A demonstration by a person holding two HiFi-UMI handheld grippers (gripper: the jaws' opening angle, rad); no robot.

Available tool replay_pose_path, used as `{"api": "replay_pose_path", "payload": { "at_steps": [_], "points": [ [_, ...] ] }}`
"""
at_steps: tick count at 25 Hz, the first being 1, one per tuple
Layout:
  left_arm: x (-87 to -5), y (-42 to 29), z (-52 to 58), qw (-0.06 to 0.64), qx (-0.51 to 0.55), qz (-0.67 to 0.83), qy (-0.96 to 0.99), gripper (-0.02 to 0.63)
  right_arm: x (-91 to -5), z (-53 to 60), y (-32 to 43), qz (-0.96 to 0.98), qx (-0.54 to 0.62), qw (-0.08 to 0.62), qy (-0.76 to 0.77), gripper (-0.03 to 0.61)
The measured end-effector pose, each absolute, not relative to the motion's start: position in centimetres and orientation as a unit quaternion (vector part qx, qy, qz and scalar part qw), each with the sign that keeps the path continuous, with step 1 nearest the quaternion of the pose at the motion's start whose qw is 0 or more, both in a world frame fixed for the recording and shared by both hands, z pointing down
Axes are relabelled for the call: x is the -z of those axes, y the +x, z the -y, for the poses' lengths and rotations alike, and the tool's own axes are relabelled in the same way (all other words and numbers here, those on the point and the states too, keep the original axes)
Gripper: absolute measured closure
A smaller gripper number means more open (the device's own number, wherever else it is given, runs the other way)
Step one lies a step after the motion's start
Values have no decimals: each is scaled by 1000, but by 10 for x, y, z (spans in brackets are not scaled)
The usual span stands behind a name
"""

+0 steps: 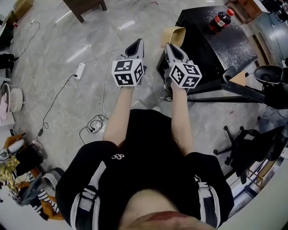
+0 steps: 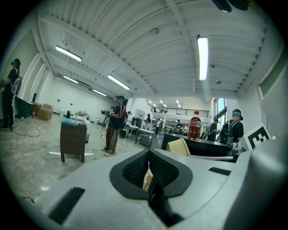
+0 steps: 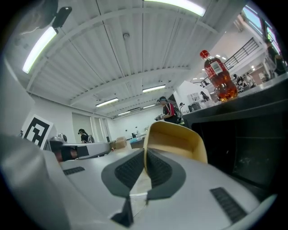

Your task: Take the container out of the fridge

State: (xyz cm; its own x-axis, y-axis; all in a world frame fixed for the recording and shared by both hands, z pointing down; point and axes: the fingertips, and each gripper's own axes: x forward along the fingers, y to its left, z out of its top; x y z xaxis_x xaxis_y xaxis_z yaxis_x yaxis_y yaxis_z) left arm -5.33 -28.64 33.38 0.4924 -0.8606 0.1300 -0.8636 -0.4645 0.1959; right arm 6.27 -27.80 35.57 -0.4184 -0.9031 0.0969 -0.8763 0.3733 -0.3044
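A low black fridge-like cabinet (image 1: 216,42) stands on the floor ahead and to the right, with a cola bottle (image 1: 219,20) on its top. No container shows in any view. My left gripper (image 1: 136,43) is held out over the floor, shut with nothing between its pads. My right gripper (image 1: 169,46) is beside it, also shut and empty, pointing at a tan curved chair back (image 1: 173,35) by the cabinet's left corner. In the right gripper view the chair back (image 3: 177,141) is close ahead, with the cabinet's dark front (image 3: 243,134) and the bottle (image 3: 218,76) to its right.
Cables and a white power strip (image 1: 81,70) lie on the grey floor to the left. A dark wooden table (image 1: 85,6) stands further off. A black stand (image 1: 234,87) and an office chair (image 1: 252,143) are at the right. A person (image 2: 118,126) stands in the hall.
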Motion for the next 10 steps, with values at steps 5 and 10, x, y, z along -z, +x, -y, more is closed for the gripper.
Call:
{"api": "replay_pose_path", "payload": {
  "at_steps": [5, 10],
  "points": [
    [-337, -50, 288, 121, -9, 500, 858, 604, -356, 280, 66, -825, 154, 38, -542, 560],
    [-338, -48, 291, 121, -10, 498, 858, 604, -357, 283, 70, -822, 151, 35, -547, 561]
  ]
}}
